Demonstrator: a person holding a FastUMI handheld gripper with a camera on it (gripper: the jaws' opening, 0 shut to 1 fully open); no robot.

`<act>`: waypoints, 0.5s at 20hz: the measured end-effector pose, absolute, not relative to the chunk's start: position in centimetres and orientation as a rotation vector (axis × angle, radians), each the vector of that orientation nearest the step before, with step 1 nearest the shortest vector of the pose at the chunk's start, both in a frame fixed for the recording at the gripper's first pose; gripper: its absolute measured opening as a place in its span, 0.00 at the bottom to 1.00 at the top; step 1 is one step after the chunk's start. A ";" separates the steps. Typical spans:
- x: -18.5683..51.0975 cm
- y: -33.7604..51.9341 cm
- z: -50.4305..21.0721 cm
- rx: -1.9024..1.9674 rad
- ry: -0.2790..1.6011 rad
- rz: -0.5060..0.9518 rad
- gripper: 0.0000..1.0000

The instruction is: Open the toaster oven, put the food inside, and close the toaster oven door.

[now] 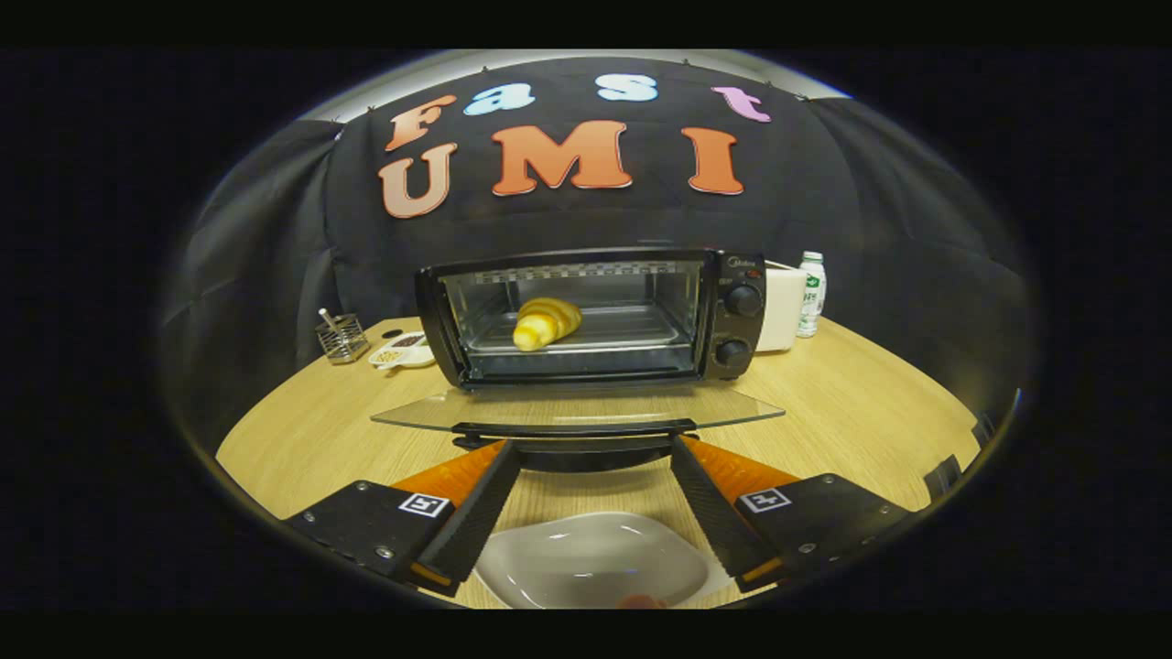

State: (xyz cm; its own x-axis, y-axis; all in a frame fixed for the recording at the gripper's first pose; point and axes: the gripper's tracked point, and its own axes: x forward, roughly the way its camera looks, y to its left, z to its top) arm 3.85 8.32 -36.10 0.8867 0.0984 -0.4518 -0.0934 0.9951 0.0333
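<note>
Fingers point(476, 513) of the gripper point(591, 453) stand spread wide, nothing pinched between them; their tips sit level with the dark bar handle point(572, 430) of the lowered glass door point(577, 410), one tip on each side of the handle's middle. Whether either tip touches the handle I cannot tell.

Black toaster oven point(595, 316) sits on the round pale wooden table point(870, 403), door folded flat toward the fingers. Golden crescent-shaped croissant point(545, 322) lies on the metal tray inside point(623, 334), left of centre, apart from the walls. Judgement: food is in, and closing the door is what remains; the spread stance at the handle suits lifting the door.

White shallow dish point(595, 558) lies on the table between and beneath the fingers, empty, probably where the food came from.

Left of the oven: small wire-mesh holder point(341, 337) with a utensil in it and a small white dish of mixed bits point(403, 351), contents too small to name. Right of the oven: cream-white boxy object point(783, 309), partly hidden by the oven body, identity unclear; beyond it a white plastic bottle with a green cap point(811, 293).

The near rim of the empty dish is cut off, with a small pinkish smear there, indistinct.
</note>
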 end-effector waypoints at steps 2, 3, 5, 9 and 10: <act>4.4 8.5 -34.9 0.028 0.452 0.106 0.99; 4.8 8.6 -34.4 0.036 0.444 0.110 0.99; 5.6 8.8 -33.5 0.045 0.433 0.114 0.99; 7.0 9.0 -31.8 0.061 0.399 0.118 0.99; 7.4 9.0 -31.4 0.069 0.390 0.118 0.99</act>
State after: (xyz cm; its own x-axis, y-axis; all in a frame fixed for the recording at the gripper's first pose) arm 7.35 9.00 -31.41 0.9179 0.1284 -0.3754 -0.1019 0.9907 0.0897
